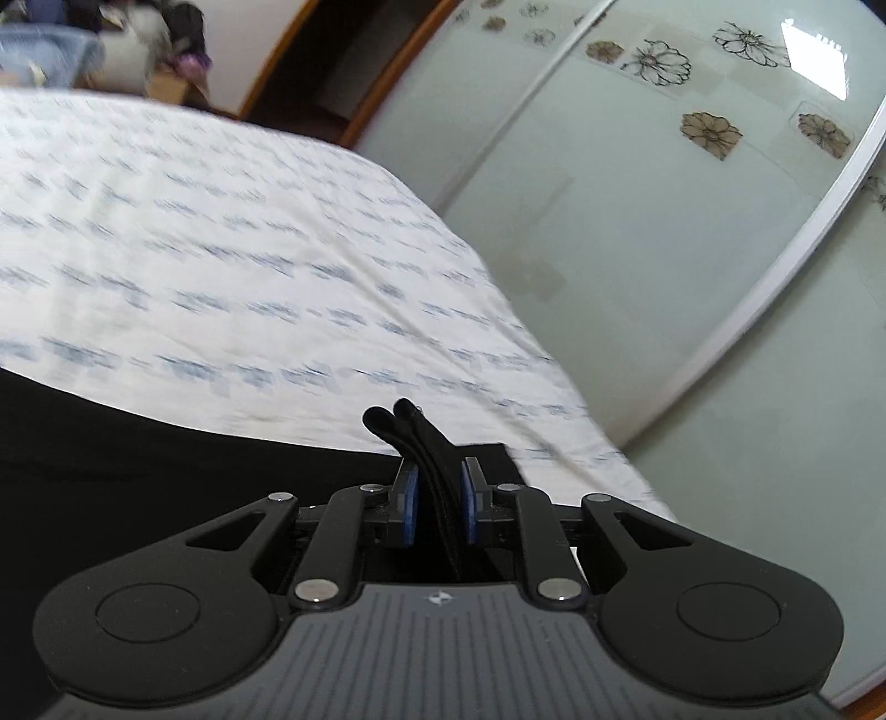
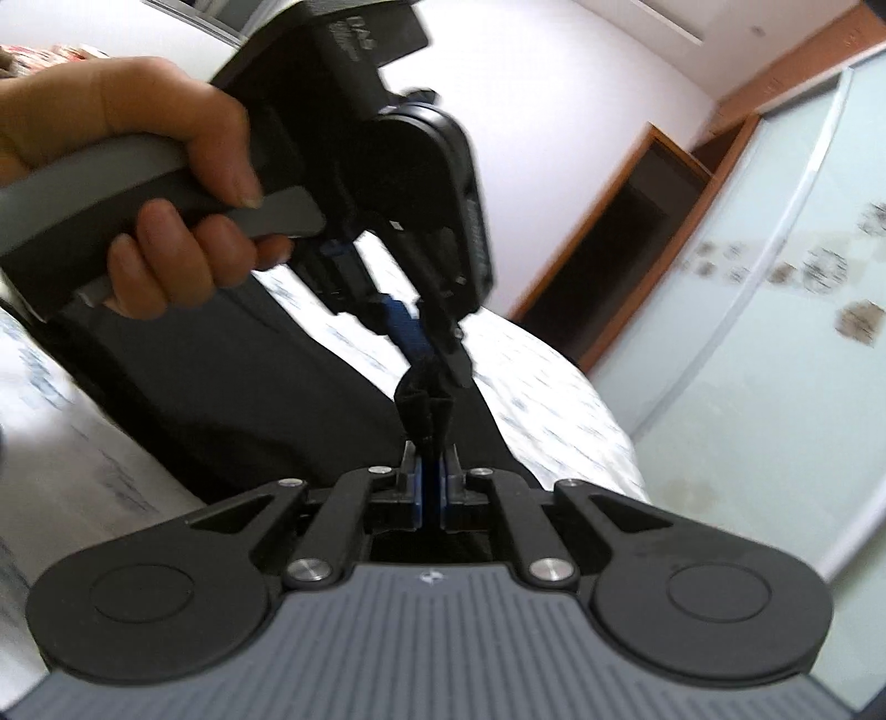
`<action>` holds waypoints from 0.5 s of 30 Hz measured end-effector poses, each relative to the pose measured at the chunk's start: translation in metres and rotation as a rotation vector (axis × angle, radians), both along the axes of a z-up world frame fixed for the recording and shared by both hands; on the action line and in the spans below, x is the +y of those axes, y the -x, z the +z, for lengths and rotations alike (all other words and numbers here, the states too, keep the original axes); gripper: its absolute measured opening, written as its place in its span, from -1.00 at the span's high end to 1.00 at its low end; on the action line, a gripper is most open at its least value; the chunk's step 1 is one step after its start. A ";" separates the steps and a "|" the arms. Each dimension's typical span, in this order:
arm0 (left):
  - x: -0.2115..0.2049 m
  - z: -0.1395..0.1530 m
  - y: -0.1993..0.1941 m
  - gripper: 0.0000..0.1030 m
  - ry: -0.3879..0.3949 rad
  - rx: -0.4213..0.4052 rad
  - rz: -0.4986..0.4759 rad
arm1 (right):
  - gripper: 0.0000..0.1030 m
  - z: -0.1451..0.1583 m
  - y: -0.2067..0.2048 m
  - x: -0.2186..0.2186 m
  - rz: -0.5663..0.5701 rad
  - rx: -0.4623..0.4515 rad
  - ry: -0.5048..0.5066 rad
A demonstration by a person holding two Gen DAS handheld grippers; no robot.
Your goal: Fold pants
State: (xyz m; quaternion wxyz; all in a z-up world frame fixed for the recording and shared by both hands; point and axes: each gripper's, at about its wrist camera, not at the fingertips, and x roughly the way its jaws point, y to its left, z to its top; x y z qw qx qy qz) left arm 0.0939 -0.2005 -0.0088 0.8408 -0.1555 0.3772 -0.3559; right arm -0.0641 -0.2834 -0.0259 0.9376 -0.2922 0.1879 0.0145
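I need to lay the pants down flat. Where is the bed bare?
Bare sheet runs from the pants to the far edge by the wardrobe. It is crowded where left gripper and right gripper pinch cloth.

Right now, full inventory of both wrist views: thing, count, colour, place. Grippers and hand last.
pants: 1, black, spread on the bed, bunched edges pinched in both grippers
bed sheet: 1, white with blue print, covers the bed under the pants
wardrobe doors: sliding panels, pale green with flower motifs, beyond the bed
wooden door frame: 1, brown, far wall
clutter: blurred, far side of the bed, cannot identify
left gripper: 1, black with blue pads, shut on pants fabric
right gripper: 1, black with blue pads, shut on pants fabric
left hand: 1, bare, holds the left gripper's handle
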 end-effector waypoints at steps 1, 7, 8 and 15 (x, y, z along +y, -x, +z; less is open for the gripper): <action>0.009 0.001 0.001 0.70 -0.013 -0.006 0.016 | 0.89 -0.001 0.001 0.007 0.024 0.002 -0.003; 0.058 -0.009 -0.006 0.70 -0.090 -0.005 0.107 | 0.89 -0.010 -0.004 0.045 0.152 0.038 -0.032; 0.066 -0.012 -0.008 0.70 -0.093 0.001 0.121 | 0.89 -0.011 -0.005 0.050 0.170 0.046 -0.040; 0.108 -0.021 -0.014 0.70 -0.163 -0.017 0.234 | 0.89 -0.022 -0.013 0.078 0.272 0.087 -0.051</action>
